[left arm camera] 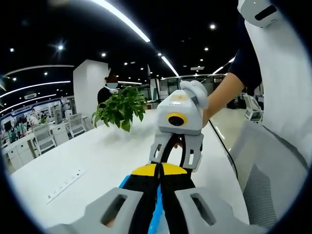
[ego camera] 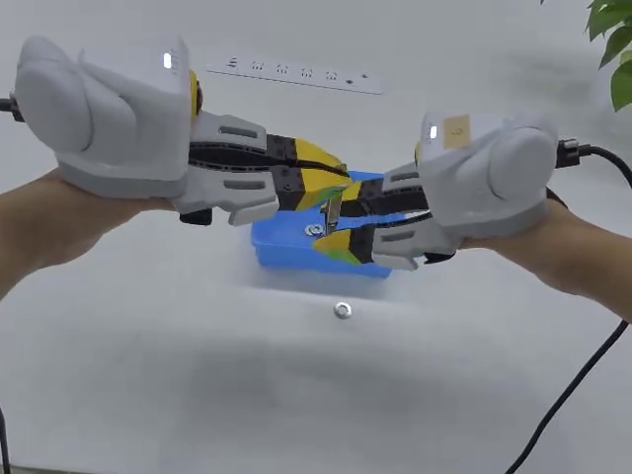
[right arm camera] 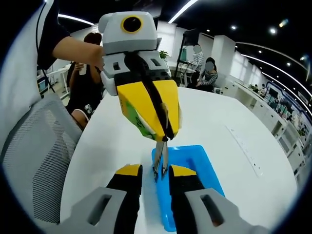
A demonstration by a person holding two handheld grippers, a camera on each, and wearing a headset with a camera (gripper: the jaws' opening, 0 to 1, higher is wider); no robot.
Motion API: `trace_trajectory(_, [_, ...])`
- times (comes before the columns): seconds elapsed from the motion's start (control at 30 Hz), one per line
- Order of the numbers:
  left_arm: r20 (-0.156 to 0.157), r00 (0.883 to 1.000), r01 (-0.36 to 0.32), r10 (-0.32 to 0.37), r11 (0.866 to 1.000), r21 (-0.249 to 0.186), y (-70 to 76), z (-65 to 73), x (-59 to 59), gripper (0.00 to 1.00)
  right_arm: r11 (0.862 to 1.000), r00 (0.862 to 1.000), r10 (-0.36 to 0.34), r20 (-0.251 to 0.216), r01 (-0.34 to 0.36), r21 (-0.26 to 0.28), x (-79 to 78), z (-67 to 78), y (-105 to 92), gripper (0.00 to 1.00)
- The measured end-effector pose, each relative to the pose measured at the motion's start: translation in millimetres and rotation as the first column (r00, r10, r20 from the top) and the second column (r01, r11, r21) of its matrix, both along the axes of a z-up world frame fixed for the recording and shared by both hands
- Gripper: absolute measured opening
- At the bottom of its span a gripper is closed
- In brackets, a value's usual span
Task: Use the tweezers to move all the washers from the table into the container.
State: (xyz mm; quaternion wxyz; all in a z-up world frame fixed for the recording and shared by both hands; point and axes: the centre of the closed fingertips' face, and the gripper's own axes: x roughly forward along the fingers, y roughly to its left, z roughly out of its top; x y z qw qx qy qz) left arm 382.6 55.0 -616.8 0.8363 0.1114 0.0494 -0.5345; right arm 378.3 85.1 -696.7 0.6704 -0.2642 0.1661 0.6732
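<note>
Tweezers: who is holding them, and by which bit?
The left gripper pinches the tweezers by their top end; their tips point down over the blue container.

The left hand (ego camera: 59,212) and right hand (ego camera: 568,242) hold their tongs roughly level, tip to tip. The left tongs (ego camera: 331,178) are pinched tight on the tweezers (ego camera: 332,209), which hang downward. The right tongs (ego camera: 346,219) stand parted on either side of them.
</note>
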Motion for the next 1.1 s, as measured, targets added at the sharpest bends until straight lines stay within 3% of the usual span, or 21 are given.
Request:
trace_trajectory(0.27, [0.008, 1.0, 0.024, -0.024, 1.0, 0.002, -5.6, 0.6, -9.2, 0.05, 0.998, 0.998, -0.063, -0.007, 0.063, -0.009, -0.3, -2.1, -20.6, 0.33])
trace_trajectory(0.33, [0.032, 0.998, 0.053, -0.052, 0.999, -0.01, -9.2, 1.5, -15.6, 0.05, 0.997, 0.997, -0.08, -0.002, 0.08, -0.006, 0.9, -2.8, -26.5, 0.37])
trace_trajectory(0.37, [0.026, 0.998, 0.053, -0.053, 0.998, -0.014, -9.6, -0.1, -16.7, 0.05, 0.995, 0.995, -0.095, -0.001, 0.095, -0.008, 1.4, -4.1, -31.2, 0.39])
trace_trajectory(0.47, [0.014, 0.999, 0.05, -0.05, 0.999, 0.022, -9.9, -11.9, -18.5, 0.05, 0.993, 0.993, -0.117, -0.006, 0.117, -0.007, -1.8, -6.8, -42.1, 0.42])
trace_trajectory(0.6, [-0.004, 0.998, 0.062, -0.062, 0.998, 0.01, -12.3, -17.0, -25.5, 0.05, 0.99, 0.99, -0.137, -0.021, 0.136, -0.026, -10.9, -12.5, -56.5, 0.45])
trace_trajectory(0.87, [0.0, 0.998, 0.07, -0.071, 0.997, 0.021, -20.1, -27.7, -33.7, 0.05, 0.991, 0.992, -0.111, -0.063, 0.106, -0.083, -45.1, -32.9, -78.8, 0.58])
trace_trajectory(1.0, [-0.008, 0.997, 0.08, -0.08, 0.996, 0.036, -24.5, -36.7, -38.0, 0.05, 0.986, 0.99, -0.128, -0.054, 0.121, -0.113, -49.1, -45.3, -86.9, 0.72])
trace_trajectory(1.1, [-0.018, 0.997, 0.077, -0.077, 0.996, 0.036, -26.9, -42.3, -38.8, 0.05, 0.984, 0.987, -0.138, -0.077, 0.129, -0.12, -52.3, -51.6, -91.5, 0.77])
